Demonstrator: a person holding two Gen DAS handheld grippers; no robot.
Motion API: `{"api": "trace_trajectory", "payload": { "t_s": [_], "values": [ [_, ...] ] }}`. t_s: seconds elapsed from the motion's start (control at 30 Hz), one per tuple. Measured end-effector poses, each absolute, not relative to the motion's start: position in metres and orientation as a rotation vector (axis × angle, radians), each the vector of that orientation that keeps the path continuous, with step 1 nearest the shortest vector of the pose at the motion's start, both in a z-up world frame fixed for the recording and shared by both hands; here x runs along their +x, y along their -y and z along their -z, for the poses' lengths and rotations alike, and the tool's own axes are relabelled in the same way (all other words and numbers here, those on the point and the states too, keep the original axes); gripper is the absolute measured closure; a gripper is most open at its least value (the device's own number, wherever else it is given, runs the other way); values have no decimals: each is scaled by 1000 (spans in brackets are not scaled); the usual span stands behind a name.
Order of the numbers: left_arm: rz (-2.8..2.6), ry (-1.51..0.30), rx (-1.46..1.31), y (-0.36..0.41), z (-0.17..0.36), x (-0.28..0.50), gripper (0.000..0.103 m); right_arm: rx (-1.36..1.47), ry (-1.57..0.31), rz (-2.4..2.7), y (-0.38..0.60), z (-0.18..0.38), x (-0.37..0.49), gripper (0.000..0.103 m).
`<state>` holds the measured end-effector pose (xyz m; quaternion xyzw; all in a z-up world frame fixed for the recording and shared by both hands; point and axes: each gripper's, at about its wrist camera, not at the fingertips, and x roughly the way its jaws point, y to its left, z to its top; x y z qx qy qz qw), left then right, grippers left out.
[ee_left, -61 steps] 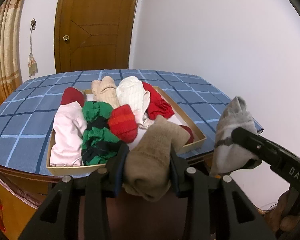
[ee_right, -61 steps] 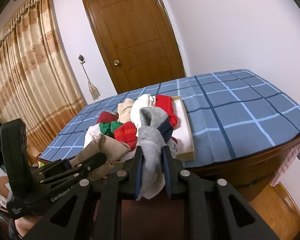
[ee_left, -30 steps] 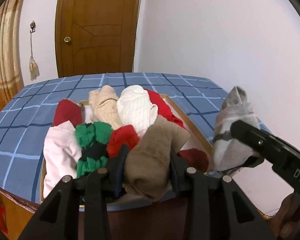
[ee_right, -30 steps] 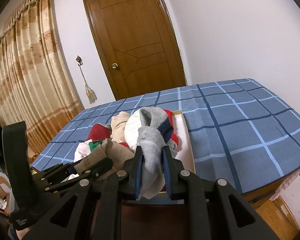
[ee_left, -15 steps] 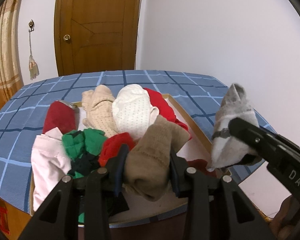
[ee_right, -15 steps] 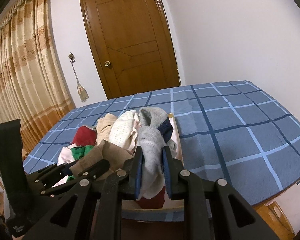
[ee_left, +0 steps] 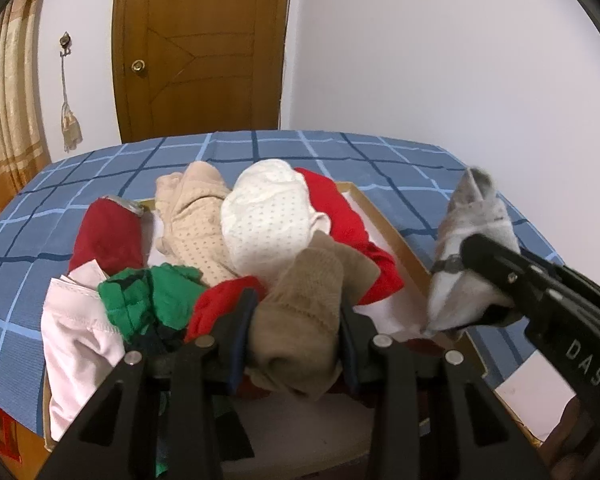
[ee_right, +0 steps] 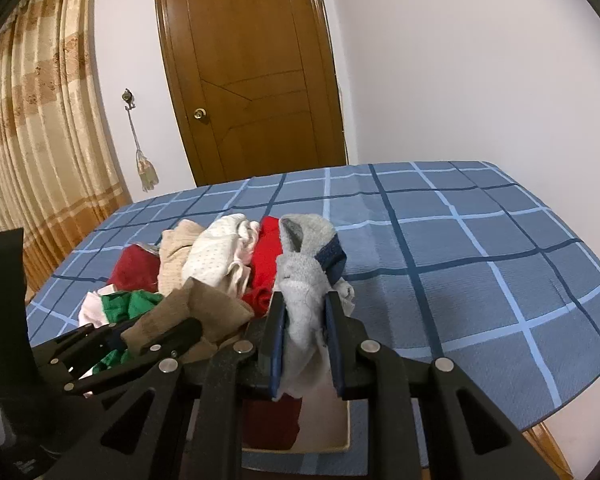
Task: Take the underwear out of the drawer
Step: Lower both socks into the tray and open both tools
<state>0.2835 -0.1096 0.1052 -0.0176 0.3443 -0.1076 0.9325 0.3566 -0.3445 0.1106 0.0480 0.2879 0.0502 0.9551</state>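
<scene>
A shallow wooden drawer [ee_left: 385, 225] lies on the blue checked table, heaped with underwear: a white dotted piece [ee_left: 268, 216], a beige one [ee_left: 192, 220], a bright red one [ee_left: 342, 220], a dark red one [ee_left: 108, 240], a green one [ee_left: 152, 300] and a pink one [ee_left: 72, 336]. My left gripper [ee_left: 296, 308] is shut on a brown knitted piece [ee_left: 300, 280], held above the drawer's near end. To its right, my right gripper [ee_right: 305, 304] is shut on a grey piece with a blue cuff [ee_right: 304, 276], above the drawer's right rim [ee_right: 346, 428].
The blue checked cloth [ee_right: 480, 264] covers the table to the right of and behind the drawer. A brown wooden door [ee_right: 256, 80] stands in the far wall, and a patterned curtain [ee_right: 32, 140] hangs at the left. The table's near edge lies under the grippers.
Both grippers have moved forward and a little down, from in front of the table edge to over the drawer. Each still holds its garment.
</scene>
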Motion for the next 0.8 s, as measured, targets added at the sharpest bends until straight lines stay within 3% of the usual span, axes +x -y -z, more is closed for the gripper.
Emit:
{"api": "trace_trajectory", "payload": {
  "t_s": [0.8],
  "values": [
    [199, -703, 32, 120, -84, 303, 66, 36, -687, -116, 325, -80, 392, 81]
  ]
}}
